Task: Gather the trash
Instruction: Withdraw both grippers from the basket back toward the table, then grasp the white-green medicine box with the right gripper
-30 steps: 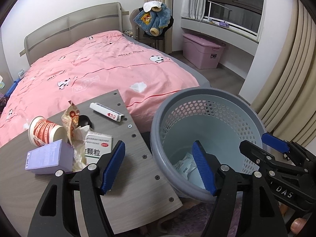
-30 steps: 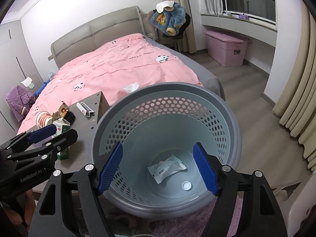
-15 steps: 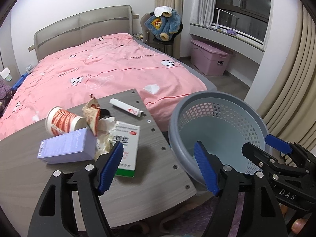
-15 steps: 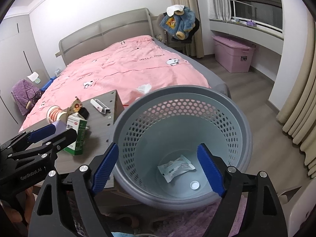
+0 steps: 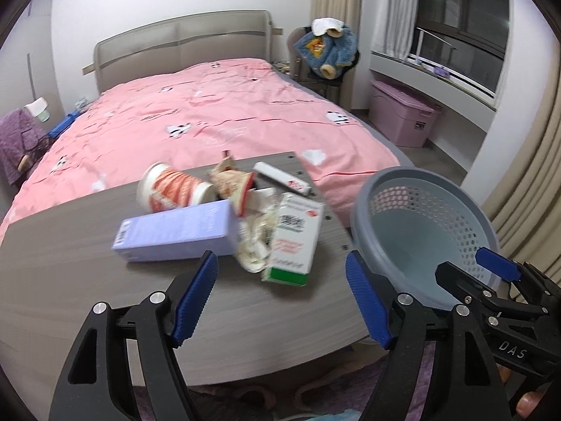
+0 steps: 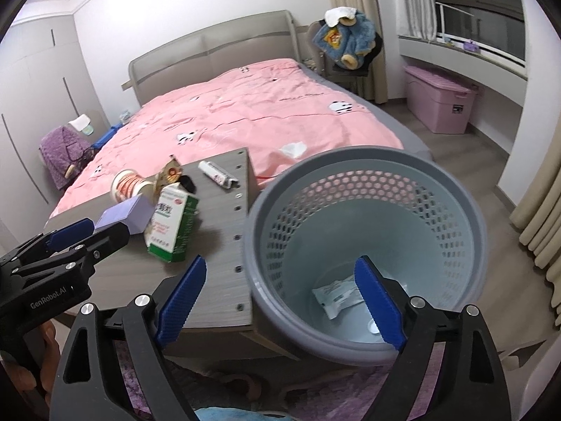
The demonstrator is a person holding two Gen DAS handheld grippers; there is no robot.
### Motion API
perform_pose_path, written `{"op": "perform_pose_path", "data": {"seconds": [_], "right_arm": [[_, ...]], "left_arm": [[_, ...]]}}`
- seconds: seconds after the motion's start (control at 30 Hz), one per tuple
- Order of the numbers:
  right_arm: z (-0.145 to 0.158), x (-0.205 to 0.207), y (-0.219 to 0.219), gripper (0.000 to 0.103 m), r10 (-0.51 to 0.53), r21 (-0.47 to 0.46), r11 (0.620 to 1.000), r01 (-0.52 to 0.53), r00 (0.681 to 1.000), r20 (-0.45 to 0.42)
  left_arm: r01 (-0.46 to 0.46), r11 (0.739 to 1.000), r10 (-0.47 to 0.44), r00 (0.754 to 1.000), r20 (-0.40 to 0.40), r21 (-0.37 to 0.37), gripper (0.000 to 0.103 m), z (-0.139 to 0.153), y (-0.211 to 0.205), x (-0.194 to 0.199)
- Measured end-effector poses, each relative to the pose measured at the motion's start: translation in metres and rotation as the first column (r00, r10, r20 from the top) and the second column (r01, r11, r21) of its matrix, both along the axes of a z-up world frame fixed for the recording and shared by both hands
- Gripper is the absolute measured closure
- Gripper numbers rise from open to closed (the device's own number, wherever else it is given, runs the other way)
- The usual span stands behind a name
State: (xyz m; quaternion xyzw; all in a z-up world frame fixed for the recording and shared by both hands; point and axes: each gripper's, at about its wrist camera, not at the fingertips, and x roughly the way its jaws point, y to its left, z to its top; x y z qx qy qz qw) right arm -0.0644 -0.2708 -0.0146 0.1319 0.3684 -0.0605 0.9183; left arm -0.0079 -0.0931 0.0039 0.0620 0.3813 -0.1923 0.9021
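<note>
Left tongs (image 5: pixel 280 298) gape wide over the desk (image 5: pixel 70 298), gripping nothing — just ahead of their tips lies the trash heap: a green-and-white box (image 5: pixel 294 242), crumpled wrappers (image 5: pixel 256 238), a lilac box (image 5: pixel 175 231), a red cup (image 5: pixel 171 193) on its side and, farther off, a white tube (image 5: pixel 282 179). Right tongs (image 6: pixel 280 301) also stand open and empty, spread above the bin (image 6: pixel 368 238) — it sits beside the desk's right edge. Down between their tips, on the bin's floor, lies a white packet (image 6: pixel 338 294). Beyond both, a pink bed (image 5: pixel 228 119).
</note>
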Motion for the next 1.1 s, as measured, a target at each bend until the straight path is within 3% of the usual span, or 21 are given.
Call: {"op": "perform_pose_path", "data": {"seconds": [0.6, 1.1], "right_arm": [[-0.005, 0.05, 0.063, 0.017, 0.162, 0.011, 0.987, -0.161, 0.987, -0.017], [-0.029, 0.1, 0.078, 0.017, 0.152, 0.047, 0.988, -0.149, 0.985, -0.085]], "left_arm": [[-0.214, 0.977, 0.213, 0.977, 0.004, 0.022, 0.03, -0.016, 0.084, 0.018], [-0.241, 0.97, 0.241, 0.97, -0.023, 0.016, 0.03, -0.025, 0.097, 0.03]]}}
